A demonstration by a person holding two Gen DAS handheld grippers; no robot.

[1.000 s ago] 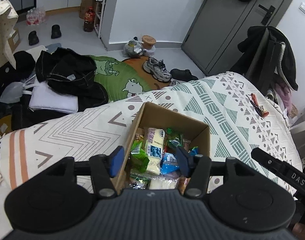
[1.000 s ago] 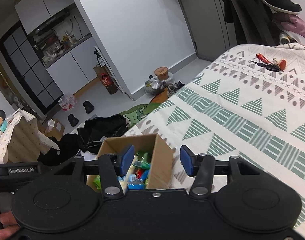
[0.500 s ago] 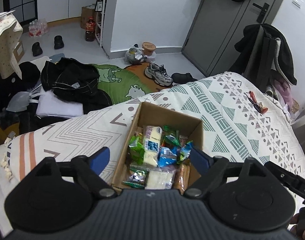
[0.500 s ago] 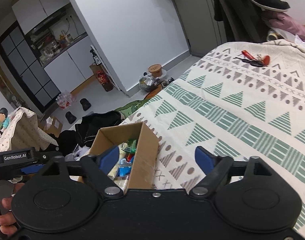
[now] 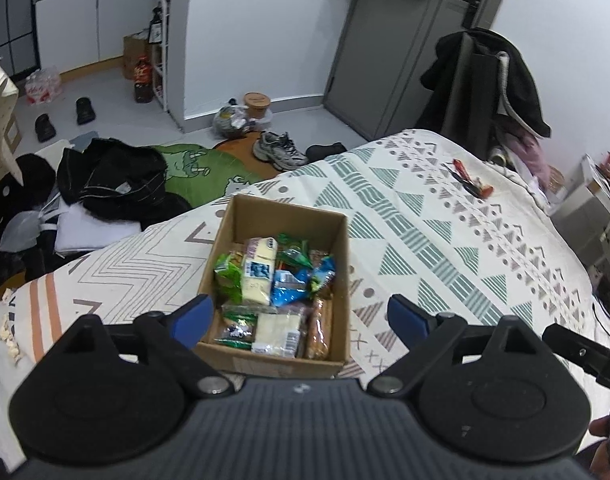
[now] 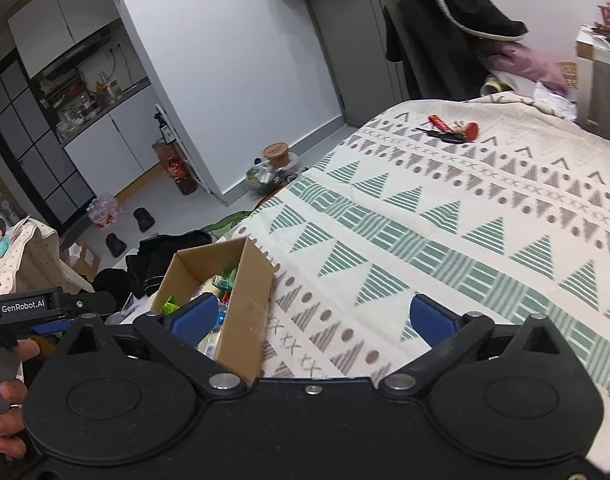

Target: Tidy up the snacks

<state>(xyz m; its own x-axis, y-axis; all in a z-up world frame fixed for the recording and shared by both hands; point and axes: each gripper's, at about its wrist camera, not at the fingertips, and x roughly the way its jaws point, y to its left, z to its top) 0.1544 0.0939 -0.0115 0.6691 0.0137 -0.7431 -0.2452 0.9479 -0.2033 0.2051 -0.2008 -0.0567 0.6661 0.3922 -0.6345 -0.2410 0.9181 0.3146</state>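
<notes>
**Both grippers spread wide above one full snack box**

Nearest you, your left gripper (image 5: 300, 316) hangs over the near end of the cardboard box (image 5: 241, 362), its blue fingers (image 5: 193, 314) far apart and holding nothing. Your right gripper (image 6: 311, 318) sits just to the box's right, over the bedspread (image 6: 485, 240), fingers equally spread and empty.

The snacks (image 5: 273, 284) all lie inside that one box, which rests on the bed near its edge. You can count roughly eight to ten packets, though they overlap too much for a firm number: one pale yellow pack with a blue label (image 5: 259, 270), one blue wrapper (image 5: 291, 282), at least two green bags, one clear pack of pale slabs (image 5: 277, 332), and one brown stick pack along the right wall.

This scene fits two stages: snacks gathered and waiting to be sorted out, or snacks already packed away with your grippers just released. The pictures don't settle which, so judge from your own plan before lowering either gripper.

Farther off, no loose snack shows on the bedspread that I can identify; only one small cluster of red and black items (image 5: 471, 184) lies near the far side.
</notes>
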